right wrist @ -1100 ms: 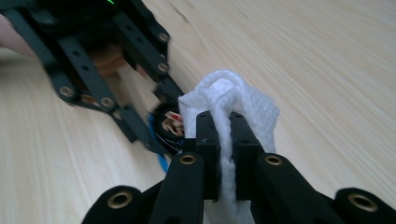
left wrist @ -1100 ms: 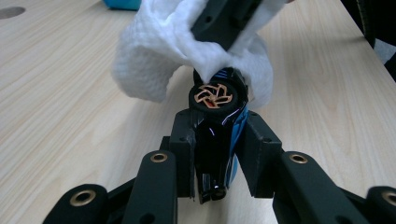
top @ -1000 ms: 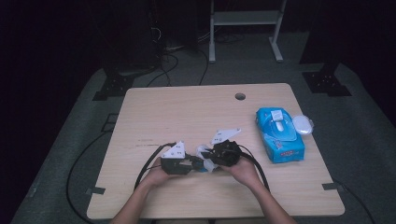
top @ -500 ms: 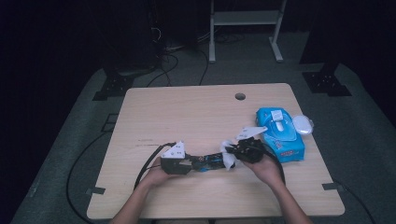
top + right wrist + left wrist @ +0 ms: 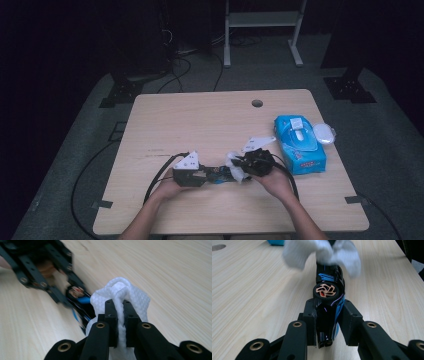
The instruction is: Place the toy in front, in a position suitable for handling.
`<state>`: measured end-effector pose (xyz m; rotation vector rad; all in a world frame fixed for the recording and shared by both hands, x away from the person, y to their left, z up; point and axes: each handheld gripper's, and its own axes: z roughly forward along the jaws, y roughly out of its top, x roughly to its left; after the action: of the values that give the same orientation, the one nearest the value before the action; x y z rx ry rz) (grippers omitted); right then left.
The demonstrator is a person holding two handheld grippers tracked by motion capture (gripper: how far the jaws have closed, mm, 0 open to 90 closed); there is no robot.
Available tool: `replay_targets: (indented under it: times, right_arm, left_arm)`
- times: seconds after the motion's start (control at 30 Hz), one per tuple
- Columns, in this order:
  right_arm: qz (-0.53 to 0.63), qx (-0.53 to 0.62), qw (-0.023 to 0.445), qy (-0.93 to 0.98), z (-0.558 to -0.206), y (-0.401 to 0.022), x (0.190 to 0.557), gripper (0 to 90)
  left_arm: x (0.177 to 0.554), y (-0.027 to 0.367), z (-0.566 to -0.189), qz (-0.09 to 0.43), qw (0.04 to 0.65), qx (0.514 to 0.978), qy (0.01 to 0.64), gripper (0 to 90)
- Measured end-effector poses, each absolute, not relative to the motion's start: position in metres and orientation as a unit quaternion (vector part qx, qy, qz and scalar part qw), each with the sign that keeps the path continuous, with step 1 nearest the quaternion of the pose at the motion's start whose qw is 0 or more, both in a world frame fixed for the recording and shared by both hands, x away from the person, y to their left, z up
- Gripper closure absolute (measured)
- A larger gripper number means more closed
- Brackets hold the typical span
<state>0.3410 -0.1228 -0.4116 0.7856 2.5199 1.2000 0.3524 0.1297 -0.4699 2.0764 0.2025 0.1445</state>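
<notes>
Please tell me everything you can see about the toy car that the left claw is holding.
The toy car is small, glossy black with blue and thin white stripes; one black wheel with an orange spoked rim faces the camera. It looks like plastic or painted metal. The left claw is shut on its body, turned on its side above the wooden table. A white wipe in the right claw touches its far end.

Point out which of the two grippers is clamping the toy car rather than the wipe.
The left gripper: its jaws are shut on the black and blue toy car. The right gripper instead pinches the white wipe against the car.
</notes>
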Motion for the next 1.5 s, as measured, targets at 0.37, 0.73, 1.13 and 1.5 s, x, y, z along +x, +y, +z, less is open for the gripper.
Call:
replay_targets:
  times: [0.37, 0.73, 1.13, 1.5]
  right_arm:
    - [0.405, 0.266, 0.108, 0.868, -0.417, -0.121, 0.344, 84.5]
    - [0.408, 0.303, 0.108, 0.854, -0.419, -0.160, 0.343, 84.5]
    - [0.404, 0.275, 0.109, 0.865, -0.417, -0.127, 0.345, 84.4]
    - [0.399, 0.239, 0.101, 0.880, -0.414, -0.090, 0.346, 84.4]
  left_arm:
    - [0.353, 0.132, -0.470, 0.057, 0.502, 0.859, 0.081, 69.0]
    - [0.358, 0.132, -0.470, 0.068, 0.504, 0.854, 0.111, 64.7]
    - [0.356, 0.129, -0.471, 0.067, 0.504, 0.856, 0.099, 69.2]
    - [0.356, 0.131, -0.470, 0.062, 0.502, 0.858, 0.095, 69.5]
